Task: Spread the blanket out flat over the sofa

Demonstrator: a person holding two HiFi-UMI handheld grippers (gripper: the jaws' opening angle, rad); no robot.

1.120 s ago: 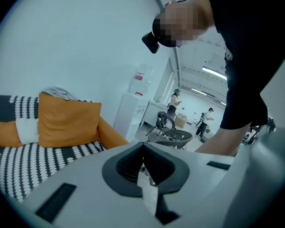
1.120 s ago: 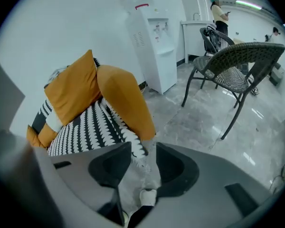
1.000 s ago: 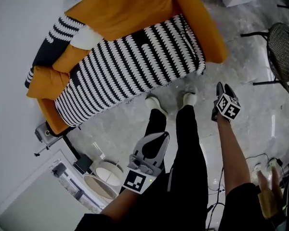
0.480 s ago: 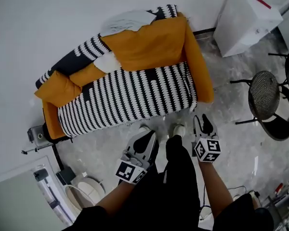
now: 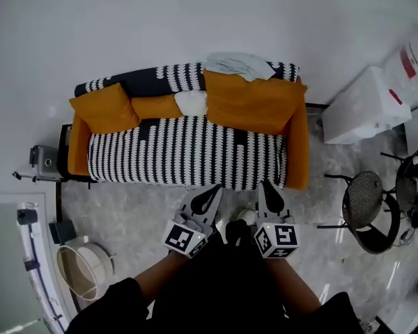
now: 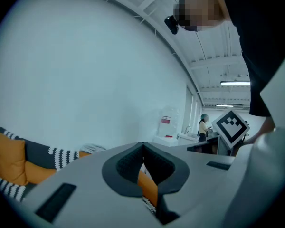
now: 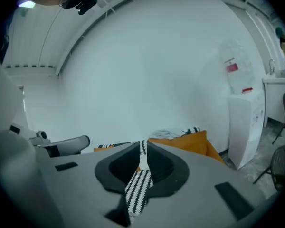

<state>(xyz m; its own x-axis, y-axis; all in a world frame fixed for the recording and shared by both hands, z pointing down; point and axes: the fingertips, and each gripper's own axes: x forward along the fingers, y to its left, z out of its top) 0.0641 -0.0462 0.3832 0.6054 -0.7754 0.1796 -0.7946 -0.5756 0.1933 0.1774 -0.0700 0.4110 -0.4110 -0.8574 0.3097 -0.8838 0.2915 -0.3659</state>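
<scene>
An orange sofa [image 5: 297,145] stands against the white wall. A black-and-white striped blanket [image 5: 188,152] covers its seat and runs along the top of the backrest. An orange cushion [image 5: 106,108], a white patch [image 5: 191,103] and a pale crumpled cloth [image 5: 238,65] lie on it. Both grippers hover side by side in front of the sofa, above the person's feet, clear of the blanket. My left gripper [image 5: 210,192] [image 6: 142,146] is shut with nothing in it. My right gripper [image 5: 268,186] [image 7: 142,144] is closing; a thin slit remains, the striped blanket shows through it, and nothing is held.
A white box-like unit [image 5: 369,103] stands right of the sofa, with a black mesh chair [image 5: 366,207] in front of it. A round tub [image 5: 83,270] and a small device [image 5: 43,160] sit on the marble floor at the left.
The view has swung so the sofa now lies straight ahead. The right gripper came in from the right and now sits beside the left one, both pointing at the sofa.
</scene>
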